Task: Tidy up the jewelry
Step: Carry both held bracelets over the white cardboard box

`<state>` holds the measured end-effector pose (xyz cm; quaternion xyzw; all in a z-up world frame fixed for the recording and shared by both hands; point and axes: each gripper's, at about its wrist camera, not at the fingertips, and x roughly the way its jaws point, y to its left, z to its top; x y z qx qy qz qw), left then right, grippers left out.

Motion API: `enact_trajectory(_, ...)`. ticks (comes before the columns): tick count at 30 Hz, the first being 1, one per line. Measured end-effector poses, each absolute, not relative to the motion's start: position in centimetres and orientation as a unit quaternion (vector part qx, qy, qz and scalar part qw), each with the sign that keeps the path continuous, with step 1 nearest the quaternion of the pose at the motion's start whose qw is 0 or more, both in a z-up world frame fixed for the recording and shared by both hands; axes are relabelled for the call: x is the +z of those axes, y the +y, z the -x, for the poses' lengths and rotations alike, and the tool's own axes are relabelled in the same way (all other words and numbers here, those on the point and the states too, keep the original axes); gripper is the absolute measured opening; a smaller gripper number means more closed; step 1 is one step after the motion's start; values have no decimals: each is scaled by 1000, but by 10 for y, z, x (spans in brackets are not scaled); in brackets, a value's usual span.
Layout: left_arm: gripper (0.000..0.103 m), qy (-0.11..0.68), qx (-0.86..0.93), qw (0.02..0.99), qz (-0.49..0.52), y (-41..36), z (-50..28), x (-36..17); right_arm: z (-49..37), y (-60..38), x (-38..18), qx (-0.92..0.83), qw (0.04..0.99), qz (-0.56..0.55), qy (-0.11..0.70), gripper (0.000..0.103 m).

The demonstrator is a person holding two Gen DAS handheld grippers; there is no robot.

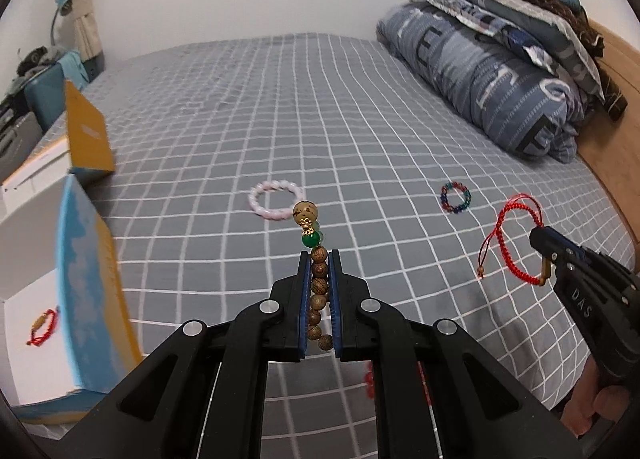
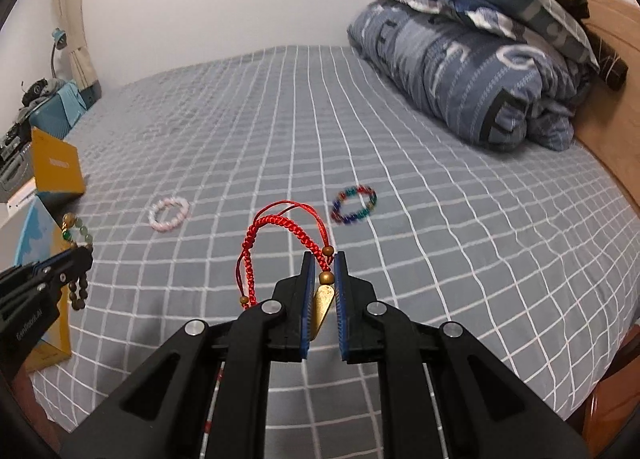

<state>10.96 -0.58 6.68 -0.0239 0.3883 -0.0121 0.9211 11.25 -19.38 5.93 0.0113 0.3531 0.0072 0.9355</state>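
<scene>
Wooden brown beads strung with a green stone and a larger tan bead make up the beaded bracelet (image 1: 316, 279) pinched lengthwise between the jaws of the left gripper (image 1: 319, 259); the big tan bead and green stone stand out past the fingertips, the remaining beads run back along the blue pads. It looks fairly weighty for its size and loosely strung, so it should sag and swing wherever it is unsupported — a hold across several beads, as here, seems steadier than a pinch on one round, slippery bead. Between the jaws of the right gripper (image 2: 322, 259) sits the brass-coloured charm and small bead of a red braided cord bracelet (image 2: 288, 235), clamped, its loop arching forward and to the left of the tips with knotted tails hanging down. That cord is light and limp; the hard charm is likely the surest place to grip. Ahead of both pairs of jaws, on the grey checked bedsheet (image 2: 440, 259), lie a pale pink bead bracelet (image 2: 169, 213) and a multicoloured bead bracelet (image 2: 354, 204), well apart. Left of the left jaws stands an open blue-and-yellow cardboard box (image 1: 92, 279) with another small red cord bracelet (image 1: 43, 326) on its white floor — probably where the pieces belong.
</scene>
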Motion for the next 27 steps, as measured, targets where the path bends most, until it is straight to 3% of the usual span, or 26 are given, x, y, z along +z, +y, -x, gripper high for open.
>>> enact_trajectory(13,8,340,47,938,39,74,-62,109,-102,-105,101,68,949,1,307,9)
enact_trajectory(27,8,323,167,928,75,218,7,119,-76,67,104,189,933,43,302,9)
